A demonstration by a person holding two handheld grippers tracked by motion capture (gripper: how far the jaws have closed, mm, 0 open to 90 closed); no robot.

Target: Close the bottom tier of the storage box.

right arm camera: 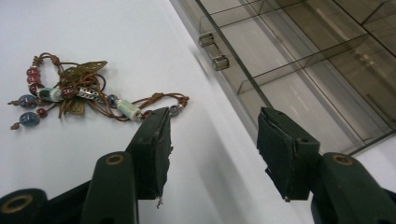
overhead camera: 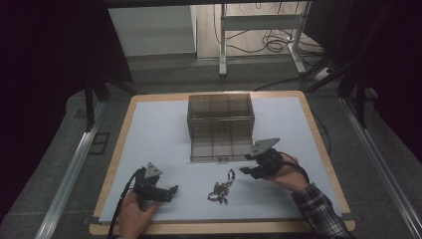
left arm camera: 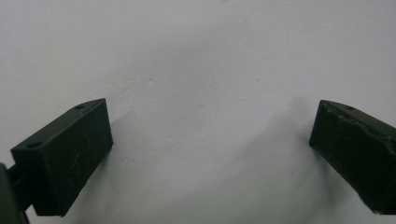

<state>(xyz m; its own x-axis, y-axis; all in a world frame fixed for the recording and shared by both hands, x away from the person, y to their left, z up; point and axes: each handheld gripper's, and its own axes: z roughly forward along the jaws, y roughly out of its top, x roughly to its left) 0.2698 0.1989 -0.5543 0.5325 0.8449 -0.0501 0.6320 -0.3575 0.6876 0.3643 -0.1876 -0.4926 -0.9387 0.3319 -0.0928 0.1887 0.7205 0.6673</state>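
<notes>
Bracelet [right arm camera: 79, 91] of brown cord with red, blue and pale green beads plus a brass leaf charm, lying bunched on the white mat [overhead camera: 164, 134] of the desk [overhead camera: 119, 149]. Seen from the high view [overhead camera: 222, 186] as a small dark tangle, just in front of the box's open lid. Not touched by either claw.

Right claw [right arm camera: 212, 140] just beside the bracelet's cord end, on the box side of it. Jaws parted, nothing between them, only bare mat; one black pad close to the last bead, contact not discernible. In the high view [overhead camera: 247, 170] held low over the mat, between bracelet and lid edge, grey three-cornered plate on top, plaid sleeve [overhead camera: 318, 211] behind the hand.

Clear smoky box [overhead camera: 220, 117] beyond the bracelet, divided into compartments, lid [overhead camera: 221, 148] folded down flat toward the person. Small metal clasp [right arm camera: 214, 52] on the lid's edge, near the bracelet. Compartments look empty as far as can be made out.

Left claw [overhead camera: 174, 189] well apart from the bracelet, on the side away from the right claw, resting near the front of the mat. Jaws spread wide in its own view [left arm camera: 210, 140], holding nothing, plain white mat beneath. Cable trailing back from it over the desk's front edge.
</notes>
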